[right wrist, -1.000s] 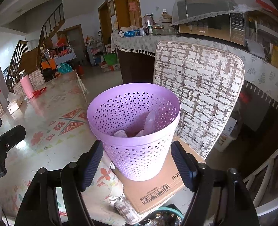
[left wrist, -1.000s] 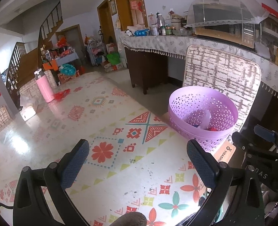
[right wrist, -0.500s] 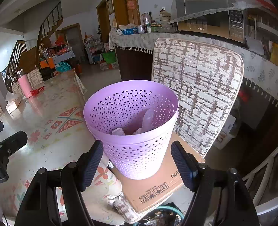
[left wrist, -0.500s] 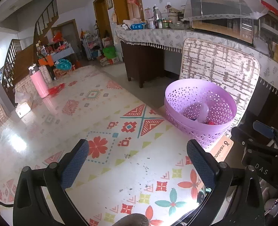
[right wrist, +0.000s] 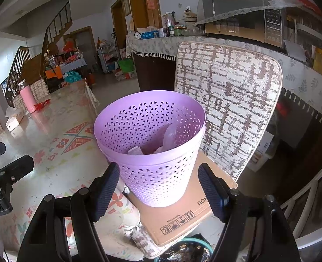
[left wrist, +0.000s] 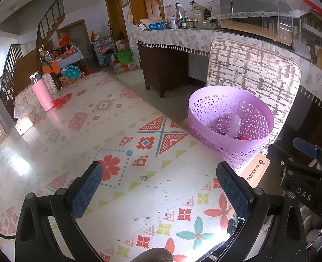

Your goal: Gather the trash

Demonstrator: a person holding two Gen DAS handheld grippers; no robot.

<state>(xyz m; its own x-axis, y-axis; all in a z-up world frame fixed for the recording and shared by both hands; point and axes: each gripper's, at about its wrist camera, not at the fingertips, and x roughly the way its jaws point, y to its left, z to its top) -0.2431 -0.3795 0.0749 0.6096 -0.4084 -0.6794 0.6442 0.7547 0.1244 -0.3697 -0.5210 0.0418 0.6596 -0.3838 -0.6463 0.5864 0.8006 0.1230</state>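
A purple perforated waste basket (right wrist: 152,170) stands on a flat cardboard box (right wrist: 182,214) on a chair seat beside the table; it also shows in the left wrist view (left wrist: 230,139). Trash lies inside it: a clear plastic piece (right wrist: 169,135) and small red and white items (left wrist: 241,137). My right gripper (right wrist: 158,192) is open and empty, just in front of the basket's lower wall. My left gripper (left wrist: 161,190) is open and empty above the patterned tablecloth (left wrist: 139,174), left of the basket.
A pink bottle (left wrist: 42,93) and red wrapper (left wrist: 61,100) stand at the table's far end, with a white box (left wrist: 23,124) near the left edge. The chair's woven backrest (right wrist: 226,109) rises behind the basket. A counter (left wrist: 182,39) with bottles and a microwave lies beyond.
Both views have shifted slightly; the left gripper has tilted so the basket sits a little lower and closer. Both grippers stay open and empty.
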